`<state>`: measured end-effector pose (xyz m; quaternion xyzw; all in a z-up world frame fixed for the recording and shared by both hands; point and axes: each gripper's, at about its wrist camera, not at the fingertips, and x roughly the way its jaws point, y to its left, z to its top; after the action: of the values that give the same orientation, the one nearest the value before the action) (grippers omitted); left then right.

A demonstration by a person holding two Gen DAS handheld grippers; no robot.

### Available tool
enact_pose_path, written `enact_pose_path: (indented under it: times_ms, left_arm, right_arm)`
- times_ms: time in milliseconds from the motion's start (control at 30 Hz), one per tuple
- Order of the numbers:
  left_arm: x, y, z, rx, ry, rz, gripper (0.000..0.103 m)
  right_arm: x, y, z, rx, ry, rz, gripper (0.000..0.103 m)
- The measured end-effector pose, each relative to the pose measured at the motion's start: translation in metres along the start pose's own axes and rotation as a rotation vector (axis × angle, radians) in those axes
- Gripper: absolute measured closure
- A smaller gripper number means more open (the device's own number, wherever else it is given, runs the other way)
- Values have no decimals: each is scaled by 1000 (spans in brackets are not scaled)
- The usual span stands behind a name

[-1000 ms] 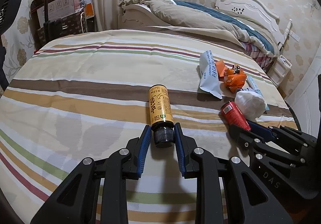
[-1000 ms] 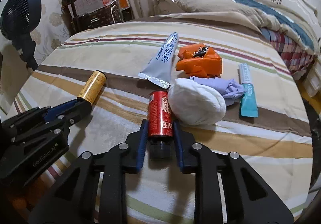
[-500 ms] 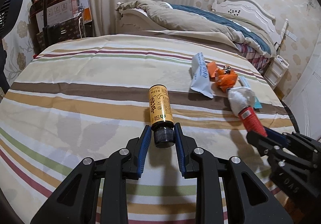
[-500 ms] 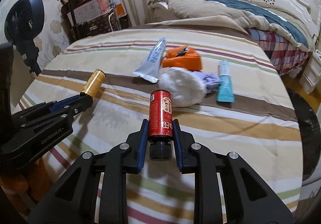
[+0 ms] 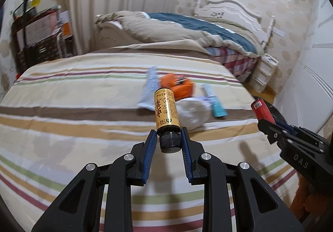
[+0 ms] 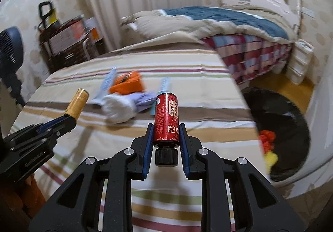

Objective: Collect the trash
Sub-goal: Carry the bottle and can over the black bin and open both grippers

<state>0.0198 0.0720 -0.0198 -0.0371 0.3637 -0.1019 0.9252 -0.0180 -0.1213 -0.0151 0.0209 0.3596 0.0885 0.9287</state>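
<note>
Black liner of the trash bin (image 6: pixel 276 128) fills the lower right of the right wrist view, at about four o'clock from the right tool (image 6: pixel 165 134) and off the edge of the striped bed (image 6: pixel 83 124) — that bearing is what the coming move turns on. The right tool is clenched on the red bottle (image 6: pixel 165 121), pads against its lower body just above the black cap, long axis running straight out along the fingers toward twelve o'clock, base leading. The left tool (image 5: pixel 167 140) is clenched likewise on the gold bottle (image 5: pixel 165 109), gripped at the neck by the cap, base also pointing to twelve. Both bottles are held clear of the bed.

Seen from the left wrist, the right tool sits out at three o'clock, so the right hand looks to be the nearer of the two to the bin and probably drops first. The bin holds red and yellow scraps already.

On the bed near twelve o'clock lie an orange wrapper (image 6: pixel 129 84), a white wad (image 6: pixel 118 109), a pale sachet (image 5: pixel 150 88) and a teal tube (image 5: pixel 214 101), not yet collected.
</note>
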Motion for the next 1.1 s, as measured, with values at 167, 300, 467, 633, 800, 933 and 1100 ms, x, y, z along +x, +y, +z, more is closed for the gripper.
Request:
enact_pose_path:
  times_ms: [167,300,467,633,800,933,1100]
  left_arm:
    - [11,-41,11,71,-14,-58,76]
    - [21,-71,20,118,-23,-99,76]
    - [41,-109,32,170,-9,-149,76]
    - [64,-149,38,232,6,-180,76]
    - [82,-177,42,264,22,-203,76]
    - [94,-195,43,287,38,-217,76]
    - [107,-217,43,315,47,-215,76]
  right_arm:
    - [-7,-40,6,60,-31,-72,80]
    - [-6,-73,8,102,-44,-125,80]
    - [-1,-111,10,137,-53,-187,80]
    - [7,-150,11,184,-53,-221,80]
    - [13,-179,12,222,-51,-243,80]
    - [21,-199,11,247,-43,-255,80]
    - [27,-215,9,272,-32,-263,80]
